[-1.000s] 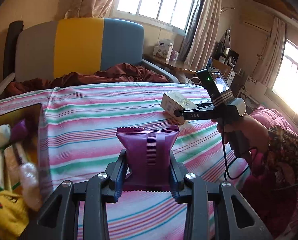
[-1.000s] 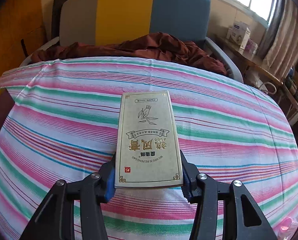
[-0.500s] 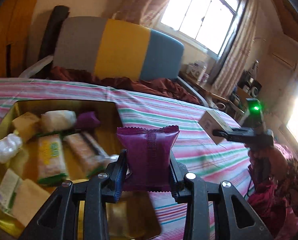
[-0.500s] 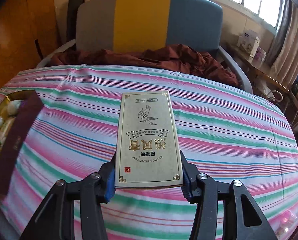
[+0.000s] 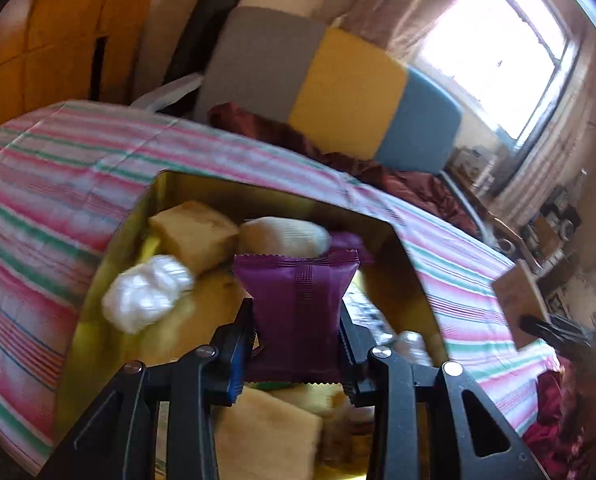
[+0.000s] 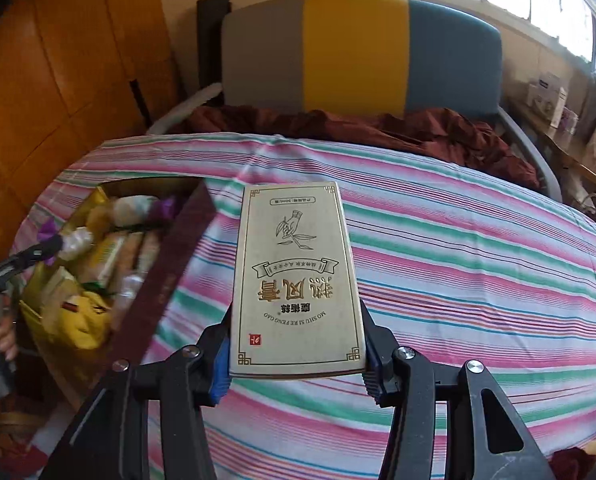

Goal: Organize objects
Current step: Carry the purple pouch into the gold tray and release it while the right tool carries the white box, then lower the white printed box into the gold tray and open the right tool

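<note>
My left gripper [image 5: 296, 344] is shut on a purple snack packet [image 5: 298, 312], held upright above an open gold-lined box [image 5: 137, 216] of wrapped snacks. Inside lie a tan block [image 5: 193, 236], a white wrapped piece [image 5: 145, 296] and a pale oval packet [image 5: 281, 236]. My right gripper [image 6: 295, 356] is shut on a flat cream carton [image 6: 298, 272] with gold print, held over the striped bedspread [image 6: 478, 280]. In the right wrist view the box [image 6: 177, 256] sits at the left with the left gripper [image 6: 29, 258] over it. The carton [image 5: 518, 300] also shows at the right of the left wrist view.
A grey, yellow and blue headboard [image 6: 358, 52] stands behind the bed with dark red bedding [image 6: 438, 132] bunched below it. An orange wooden wardrobe [image 6: 57, 80] fills the left. Cluttered furniture [image 5: 554, 220] lines the window wall on the right.
My left gripper has swung left with the purple packet, from over bare bedspread to above the box. My right gripper has risen and turned left with the carton, bringing the box into view.
</note>
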The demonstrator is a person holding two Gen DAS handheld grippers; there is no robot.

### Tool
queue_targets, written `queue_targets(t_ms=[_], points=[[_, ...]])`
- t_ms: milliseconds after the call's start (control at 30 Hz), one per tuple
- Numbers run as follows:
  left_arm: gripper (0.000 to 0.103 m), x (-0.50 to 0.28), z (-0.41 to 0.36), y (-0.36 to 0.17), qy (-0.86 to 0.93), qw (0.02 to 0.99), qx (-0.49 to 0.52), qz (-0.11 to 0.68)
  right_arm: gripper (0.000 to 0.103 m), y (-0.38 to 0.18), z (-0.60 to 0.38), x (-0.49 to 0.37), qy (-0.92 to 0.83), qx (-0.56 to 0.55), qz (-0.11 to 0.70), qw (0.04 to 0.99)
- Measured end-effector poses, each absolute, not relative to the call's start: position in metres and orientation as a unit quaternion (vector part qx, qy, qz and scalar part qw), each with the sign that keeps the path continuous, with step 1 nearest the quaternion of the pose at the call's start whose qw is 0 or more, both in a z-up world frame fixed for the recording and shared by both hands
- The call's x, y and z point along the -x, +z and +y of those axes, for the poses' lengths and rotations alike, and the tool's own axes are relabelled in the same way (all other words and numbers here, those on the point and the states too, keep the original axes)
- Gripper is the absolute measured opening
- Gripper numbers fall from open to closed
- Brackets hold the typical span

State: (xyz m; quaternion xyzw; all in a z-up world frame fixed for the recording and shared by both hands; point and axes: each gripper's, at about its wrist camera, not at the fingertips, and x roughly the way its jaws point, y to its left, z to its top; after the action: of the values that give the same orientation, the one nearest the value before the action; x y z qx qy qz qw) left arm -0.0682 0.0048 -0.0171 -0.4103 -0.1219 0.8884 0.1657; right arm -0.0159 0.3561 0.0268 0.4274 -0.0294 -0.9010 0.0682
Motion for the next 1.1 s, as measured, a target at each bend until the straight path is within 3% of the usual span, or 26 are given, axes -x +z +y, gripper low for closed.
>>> queue_targets(t_ms=[233,433,900,1100], points=[[0.037,0.089,-0.008,-0.041,0.868,0.136,0.463,-0.119,0.052,0.033,0.298,0.011,-0.903,-0.415,-0.021,0.112],[0.05,0.092,-0.013,-0.045,0.859,0.113,0.482,-0.129,0.052,0.033,0.27,0.014,-0.897,-0.417,-0.042,0.139],[0.051,0.046,-0.009,-0.004,0.898,0.142,0.406,-0.091,0.052,0.018,0.245,0.028,-0.885,-0.441,-0.051,0.141],[0.051,0.043,-0.001,0.008,0.91,0.081,0.403,-0.057,0.052,0.02,0.229,0.06,-0.884,-0.458,-0.028,0.09]])
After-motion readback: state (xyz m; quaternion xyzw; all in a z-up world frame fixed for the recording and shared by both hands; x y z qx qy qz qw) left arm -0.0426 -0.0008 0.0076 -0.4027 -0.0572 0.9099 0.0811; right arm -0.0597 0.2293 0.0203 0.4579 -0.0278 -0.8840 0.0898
